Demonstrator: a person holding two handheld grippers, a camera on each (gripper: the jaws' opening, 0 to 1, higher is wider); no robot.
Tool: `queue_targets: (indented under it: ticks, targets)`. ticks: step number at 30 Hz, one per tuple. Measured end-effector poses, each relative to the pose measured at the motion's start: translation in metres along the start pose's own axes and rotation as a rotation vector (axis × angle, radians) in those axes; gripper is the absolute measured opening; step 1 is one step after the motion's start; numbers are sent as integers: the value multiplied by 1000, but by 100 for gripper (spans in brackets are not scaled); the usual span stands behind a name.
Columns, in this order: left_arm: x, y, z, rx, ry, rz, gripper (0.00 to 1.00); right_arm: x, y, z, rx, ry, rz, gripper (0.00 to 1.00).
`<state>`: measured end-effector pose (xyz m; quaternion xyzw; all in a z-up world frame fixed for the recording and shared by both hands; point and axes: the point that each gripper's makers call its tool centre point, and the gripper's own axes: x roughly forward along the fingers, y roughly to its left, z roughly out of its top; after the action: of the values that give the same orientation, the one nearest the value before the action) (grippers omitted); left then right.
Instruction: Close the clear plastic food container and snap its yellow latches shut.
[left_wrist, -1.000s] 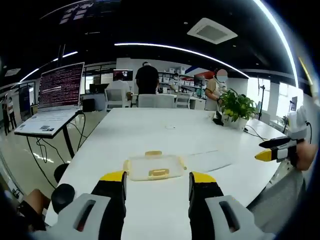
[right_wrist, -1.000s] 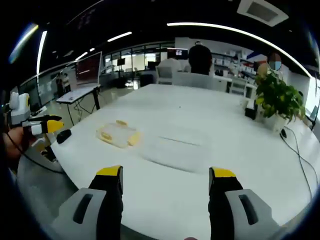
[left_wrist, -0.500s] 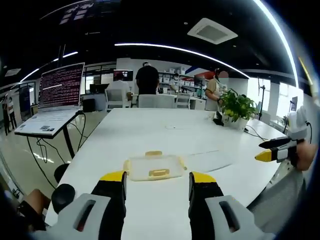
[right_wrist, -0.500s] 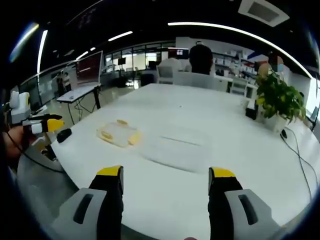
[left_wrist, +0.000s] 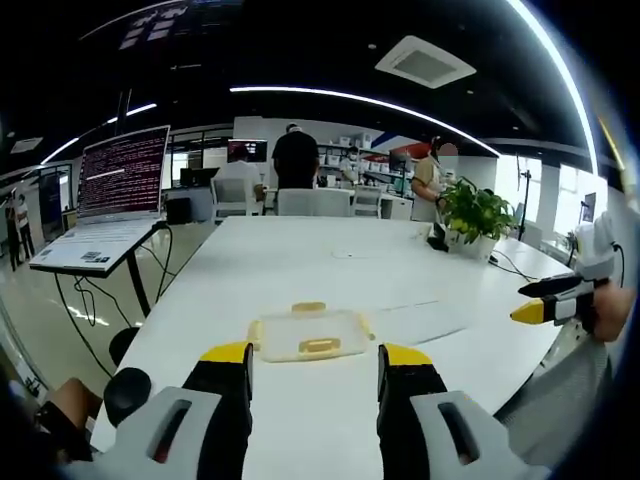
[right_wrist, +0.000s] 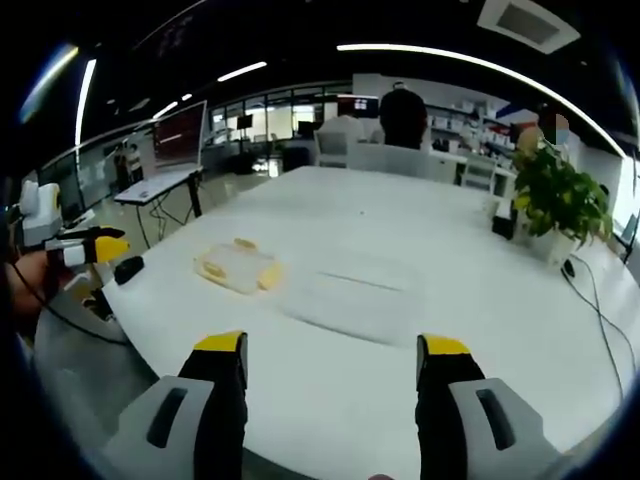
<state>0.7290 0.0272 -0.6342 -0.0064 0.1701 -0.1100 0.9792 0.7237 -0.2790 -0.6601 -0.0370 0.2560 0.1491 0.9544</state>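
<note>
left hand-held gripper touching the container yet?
No. In the left gripper view the left hand-held gripper hangs open short of the clear container, with bare white table between them.

Left tool held low over white counter, jaws parted, nothing between them.

A clear lidded container with yellow latches is seen lying flat on the counter just beyond the yellow jaw tips, not touched. The right tool is seen at the right edge, held in a hand, well apart from the container. A laptop on a stand is noted at left, a potted plant at the far right of the counter. People are seen standing at the far end.
</note>
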Motion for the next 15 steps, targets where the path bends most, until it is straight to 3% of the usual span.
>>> queue_targets:
  ticks: [15]
  targets:
    - [0,0,0,-3,2,0,44,0,0,-1,3,5,2,65]
